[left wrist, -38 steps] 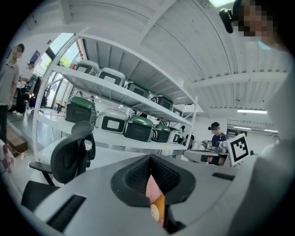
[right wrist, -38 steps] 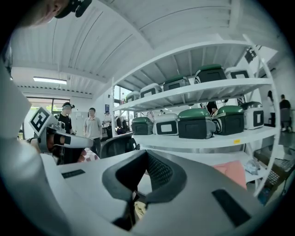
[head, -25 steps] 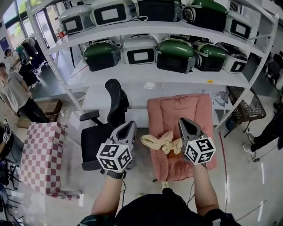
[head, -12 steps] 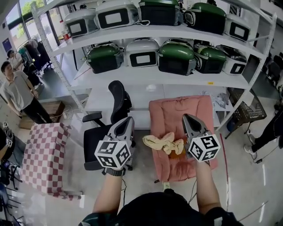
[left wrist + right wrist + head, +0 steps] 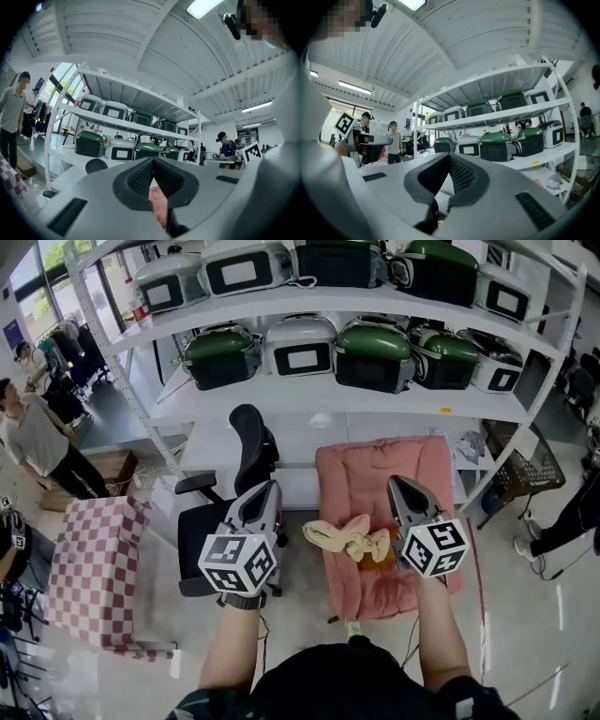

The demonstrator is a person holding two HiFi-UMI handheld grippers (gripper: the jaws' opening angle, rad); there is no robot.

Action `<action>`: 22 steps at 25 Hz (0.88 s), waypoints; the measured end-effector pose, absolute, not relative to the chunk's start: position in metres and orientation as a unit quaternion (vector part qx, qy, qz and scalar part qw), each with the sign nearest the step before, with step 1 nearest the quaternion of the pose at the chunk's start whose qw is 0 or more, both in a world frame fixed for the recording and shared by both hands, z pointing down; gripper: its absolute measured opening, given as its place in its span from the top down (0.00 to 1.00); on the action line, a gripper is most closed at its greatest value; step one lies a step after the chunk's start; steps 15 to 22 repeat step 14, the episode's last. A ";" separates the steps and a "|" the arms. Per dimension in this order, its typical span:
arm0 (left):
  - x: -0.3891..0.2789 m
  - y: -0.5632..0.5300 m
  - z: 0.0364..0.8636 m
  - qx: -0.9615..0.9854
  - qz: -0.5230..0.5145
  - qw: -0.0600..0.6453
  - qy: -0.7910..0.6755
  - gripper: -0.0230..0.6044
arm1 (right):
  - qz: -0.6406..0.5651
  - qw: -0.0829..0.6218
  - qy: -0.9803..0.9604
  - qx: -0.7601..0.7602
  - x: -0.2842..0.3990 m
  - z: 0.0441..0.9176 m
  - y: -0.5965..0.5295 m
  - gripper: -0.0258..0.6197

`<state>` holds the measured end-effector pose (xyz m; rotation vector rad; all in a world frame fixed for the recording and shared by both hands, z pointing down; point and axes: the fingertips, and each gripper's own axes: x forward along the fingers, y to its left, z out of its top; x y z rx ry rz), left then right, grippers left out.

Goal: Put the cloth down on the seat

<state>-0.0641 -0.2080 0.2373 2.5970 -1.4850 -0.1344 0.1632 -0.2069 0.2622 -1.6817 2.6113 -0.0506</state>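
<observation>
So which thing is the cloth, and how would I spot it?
Find the tall white shelving loaded with green and white cases; just before it stands a pink padded seat. The cloth lies crumpled on it, pale beige against the pink, while the office chair at the seat's left is black.

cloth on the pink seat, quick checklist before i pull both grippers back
1. Cloth resting on the pink seat: ok.
2. Left gripper free of cloth, jaws together on nothing: ok.
3. Right gripper free of cloth, jaws together on nothing: ok.
4. Cloth spread flat: not ok, it lies bunched.
5. Cloth's left end fully supported: cannot tell, it reaches the seat's left edge.
</observation>
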 end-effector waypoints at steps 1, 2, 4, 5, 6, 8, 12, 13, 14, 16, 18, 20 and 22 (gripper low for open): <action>-0.063 -0.207 0.237 0.865 -0.045 0.073 -0.495 0.95 | -0.016 0.017 0.841 -0.541 0.164 0.262 -0.207 0.95; -0.062 -0.207 0.237 0.865 -0.044 0.072 -0.495 0.95 | -0.016 0.017 0.841 -0.541 0.164 0.262 -0.207 0.95; -0.062 -0.207 0.237 0.864 -0.044 0.072 -0.496 0.95 | -0.014 0.016 0.842 -0.540 0.165 0.261 -0.206 0.95; -0.062 -0.208 0.237 0.864 -0.044 0.072 -0.496 0.95 | -0.013 0.016 0.842 -0.539 0.164 0.260 -0.207 0.95; -0.063 -0.208 0.237 0.864 -0.044 0.073 -0.497 0.95 | -0.012 0.015 0.842 -0.539 0.164 0.260 -0.207 0.95; -0.064 -0.208 0.238 0.863 -0.044 0.072 -0.498 0.95 | -0.011 0.016 0.843 -0.538 0.163 0.260 -0.207 0.95; -0.064 -0.207 0.239 0.863 -0.042 0.071 -0.499 0.95 | -0.011 0.016 0.843 -0.537 0.163 0.262 -0.207 0.95; -0.064 -0.207 0.239 0.863 -0.042 0.071 -0.499 0.95 | -0.010 0.016 0.844 -0.537 0.162 0.262 -0.207 0.95; -0.065 -0.207 0.240 0.862 -0.042 0.071 -0.499 0.95 | -0.010 0.016 0.844 -0.536 0.162 0.262 -0.207 0.95; -0.065 -0.207 0.240 0.862 -0.042 0.071 -0.499 0.95 | -0.010 0.016 0.844 -0.536 0.162 0.262 -0.207 0.95; -0.065 -0.207 0.240 0.862 -0.042 0.071 -0.499 0.95 | -0.010 0.016 0.844 -0.536 0.162 0.262 -0.207 0.95; -0.065 -0.207 0.240 0.862 -0.042 0.071 -0.499 0.95 | -0.010 0.016 0.844 -0.536 0.162 0.262 -0.207 0.95; -0.065 -0.207 0.240 0.862 -0.042 0.071 -0.499 0.95 | -0.010 0.016 0.844 -0.536 0.162 0.262 -0.207 0.95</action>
